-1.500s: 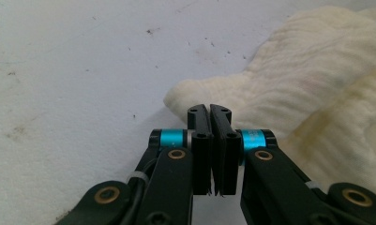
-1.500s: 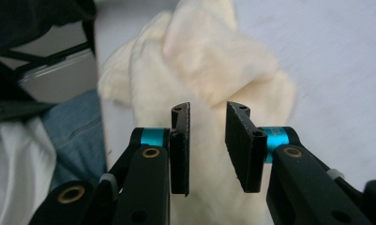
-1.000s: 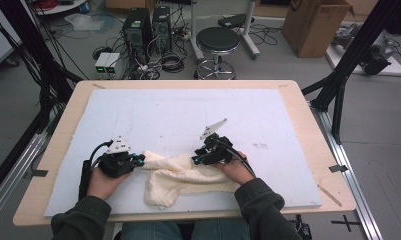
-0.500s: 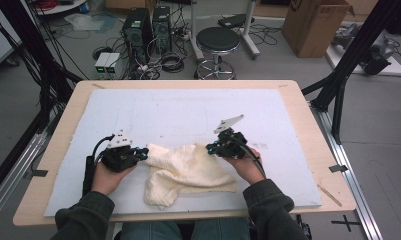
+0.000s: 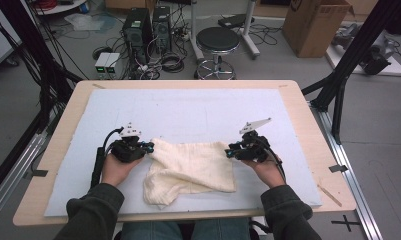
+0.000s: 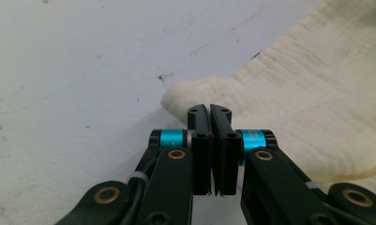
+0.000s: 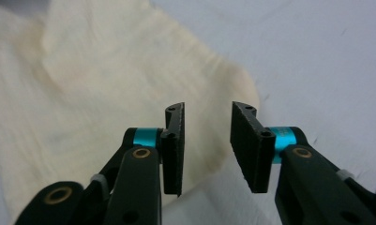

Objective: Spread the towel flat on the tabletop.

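Note:
A cream cloth [image 5: 193, 167] lies partly spread on the pale mat [image 5: 198, 112], its near left part folded under. My left gripper [image 5: 147, 146] is at the cloth's far left corner. In the left gripper view the jaws [image 6: 209, 110] are shut, with the cloth corner [image 6: 176, 96] bulging around their tips. My right gripper [image 5: 229, 150] is at the cloth's far right corner. In the right gripper view its jaws [image 7: 207, 117] have just been opening. They now stand apart over the cloth's edge [image 7: 96, 79], and the pads do not press on it.
The mat covers most of a wooden table [image 5: 308, 115]. A thin wooden stick [image 5: 329, 195] lies near the table's front right corner. Beyond the far edge stand a stool [image 5: 218, 42], computer cases [image 5: 148, 30] and a cardboard box [image 5: 315, 22]. Black frame posts [image 5: 345, 75] flank the table.
My right gripper moved to the right, drawing the bunched cloth out flatter and wider, and its jaws have parted. My left gripper shifted slightly away from me, still at its corner.

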Action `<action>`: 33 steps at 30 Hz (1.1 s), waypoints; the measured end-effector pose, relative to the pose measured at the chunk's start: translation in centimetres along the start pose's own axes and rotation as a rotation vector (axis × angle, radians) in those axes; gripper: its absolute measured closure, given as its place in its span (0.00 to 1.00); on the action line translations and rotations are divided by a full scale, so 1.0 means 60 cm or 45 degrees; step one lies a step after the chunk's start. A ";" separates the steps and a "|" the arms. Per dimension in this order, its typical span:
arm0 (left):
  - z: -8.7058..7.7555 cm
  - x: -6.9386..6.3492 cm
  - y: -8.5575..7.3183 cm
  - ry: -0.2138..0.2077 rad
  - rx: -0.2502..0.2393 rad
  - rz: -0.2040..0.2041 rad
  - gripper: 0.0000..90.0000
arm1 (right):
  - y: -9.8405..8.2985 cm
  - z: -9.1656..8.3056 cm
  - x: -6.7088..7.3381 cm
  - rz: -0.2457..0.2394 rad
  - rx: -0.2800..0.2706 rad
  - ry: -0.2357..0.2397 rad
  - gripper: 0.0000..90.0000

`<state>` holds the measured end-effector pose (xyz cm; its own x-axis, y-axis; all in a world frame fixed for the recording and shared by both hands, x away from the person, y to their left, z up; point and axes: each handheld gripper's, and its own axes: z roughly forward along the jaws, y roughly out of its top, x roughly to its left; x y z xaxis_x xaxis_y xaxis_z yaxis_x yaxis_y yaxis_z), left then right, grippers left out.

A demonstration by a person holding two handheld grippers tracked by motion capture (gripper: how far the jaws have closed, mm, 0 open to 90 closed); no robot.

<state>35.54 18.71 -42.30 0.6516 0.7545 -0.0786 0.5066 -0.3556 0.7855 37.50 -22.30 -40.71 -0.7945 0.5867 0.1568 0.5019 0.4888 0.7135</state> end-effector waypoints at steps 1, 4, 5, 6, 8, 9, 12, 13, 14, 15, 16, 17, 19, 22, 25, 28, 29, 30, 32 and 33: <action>0.001 0.002 0.000 -0.001 0.005 -0.001 0.96 | 0.004 -0.003 -0.004 0.010 -0.025 -0.019 0.68; 0.005 0.004 -0.001 -0.001 0.008 -0.010 0.96 | 0.011 0.008 -0.015 0.026 0.007 -0.069 0.61; 0.006 0.004 -0.002 -0.001 0.017 -0.009 0.96 | 0.010 0.017 -0.019 0.036 0.043 -0.081 0.61; 0.007 0.004 -0.002 -0.002 0.015 -0.015 0.96 | 0.009 0.027 -0.022 0.043 0.075 -0.084 0.61; 0.009 0.004 -0.002 -0.007 0.022 -0.007 0.96 | 0.006 0.042 -0.024 0.044 0.103 -0.099 0.64; 0.010 0.004 -0.002 -0.005 0.021 -0.006 0.96 | 0.005 0.048 -0.024 0.032 0.107 -0.100 0.67; 0.012 0.008 -0.002 -0.010 0.012 -0.021 0.96 | 0.005 0.062 -0.021 -0.003 0.136 -0.106 0.84; 0.013 0.009 -0.001 -0.011 0.011 -0.028 0.96 | 0.006 0.061 -0.024 -0.017 0.132 -0.087 0.93; 0.014 0.011 0.000 -0.004 0.010 -0.031 0.97 | 0.007 0.062 -0.025 -0.008 0.127 -0.067 0.94; 0.015 0.013 0.003 0.001 0.001 -0.033 0.97 | 0.009 0.061 -0.026 -0.029 0.126 -0.099 0.94; 0.015 0.016 0.008 0.001 -0.004 -0.043 0.97 | 0.011 0.058 -0.028 -0.021 0.119 -0.125 0.95; 0.017 0.019 0.014 0.007 -0.012 -0.051 0.97 | 0.014 0.054 -0.033 -0.009 0.095 -0.140 0.95; 0.020 0.026 0.030 0.016 -0.030 -0.054 0.97 | 0.024 0.045 -0.042 0.002 0.053 -0.184 0.95; 0.029 0.037 0.056 0.048 -0.060 -0.072 0.97 | 0.049 0.035 -0.055 -0.008 0.009 -0.246 0.95; 0.042 0.049 0.077 0.094 -0.073 -0.075 0.97 | 0.077 0.036 -0.071 -0.016 -0.008 -0.295 0.95; 0.060 0.066 0.091 0.144 -0.072 -0.103 0.93 | 0.094 0.045 -0.089 0.001 -0.029 -0.333 0.87; 0.064 0.072 0.093 0.161 -0.082 -0.118 0.84 | 0.096 0.049 -0.096 0.032 -0.029 -0.357 0.80; 0.066 0.077 0.093 0.155 -0.112 -0.145 0.79 | 0.095 0.052 -0.104 0.057 -0.030 -0.355 0.80; 0.067 0.084 0.089 0.139 -0.109 -0.160 0.75 | 0.090 0.055 -0.111 0.084 -0.028 -0.336 0.75; 0.067 0.086 0.086 0.125 -0.081 -0.151 0.74 | 0.088 0.055 -0.111 0.088 -0.030 -0.313 0.74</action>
<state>43.79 18.52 -41.11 0.5296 0.8403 -0.1153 0.5376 -0.2274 0.8120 46.59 -21.51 -40.22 -0.6499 0.7591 0.0371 0.5418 0.4286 0.7231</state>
